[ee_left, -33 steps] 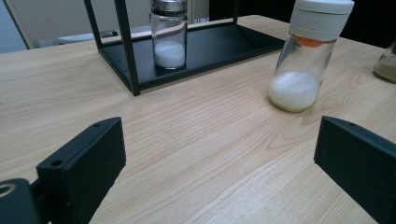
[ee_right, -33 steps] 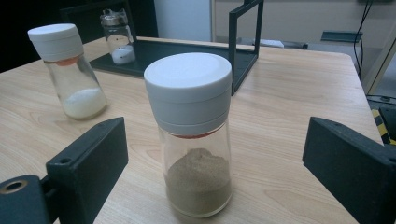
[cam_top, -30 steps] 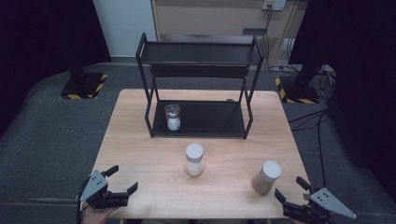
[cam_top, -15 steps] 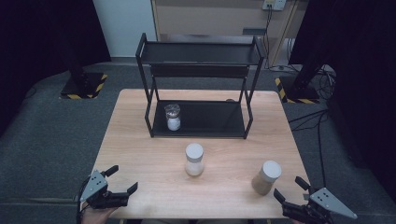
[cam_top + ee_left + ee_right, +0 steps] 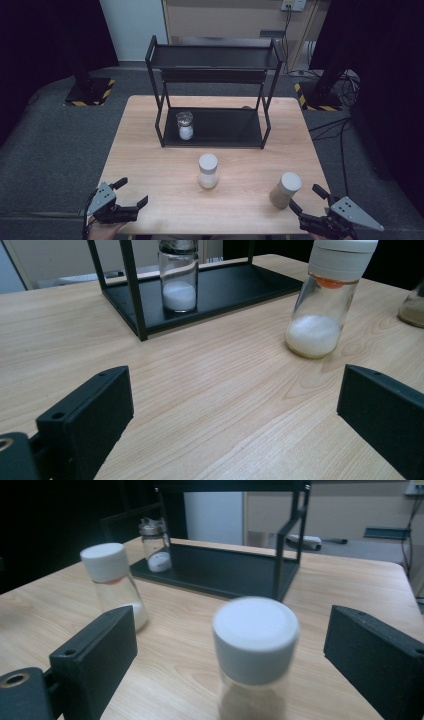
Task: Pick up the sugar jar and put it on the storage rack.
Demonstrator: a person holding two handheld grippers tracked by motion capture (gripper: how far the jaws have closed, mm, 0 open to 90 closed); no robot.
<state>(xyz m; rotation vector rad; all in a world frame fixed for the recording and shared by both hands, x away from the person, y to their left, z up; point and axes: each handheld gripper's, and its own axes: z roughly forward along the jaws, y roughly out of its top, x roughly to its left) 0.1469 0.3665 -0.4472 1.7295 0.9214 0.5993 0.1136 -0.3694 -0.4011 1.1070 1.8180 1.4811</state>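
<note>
Three shakers are in play. A white-capped jar of white powder (image 5: pixel 207 171) (image 5: pixel 322 300) (image 5: pixel 114 584) stands mid-table. A white-capped jar of brown powder (image 5: pixel 285 190) (image 5: pixel 254 660) stands at the front right, just ahead of my open right gripper (image 5: pixel 306 199) (image 5: pixel 230 655), and sits between its jaws in the right gripper view. A small glass shaker (image 5: pixel 185 125) (image 5: pixel 177 275) (image 5: pixel 154 552) stands on the bottom shelf of the black rack (image 5: pixel 215 137). My left gripper (image 5: pixel 131 193) (image 5: pixel 235 405) is open at the front left corner, holding nothing.
The black two-tier rack (image 5: pixel 220 287) (image 5: pixel 235 570) stands at the back of the wooden table (image 5: pixel 150 165); its upper shelf (image 5: pixel 215 57) is bare. Grey floor, dark curtains and stand bases with striped tape (image 5: pixel 90 92) surround the table. Cables (image 5: pixel 345 125) lie on the right.
The right gripper has edged slightly forward toward the brown-powder jar. The left gripper and the jars have not moved.
</note>
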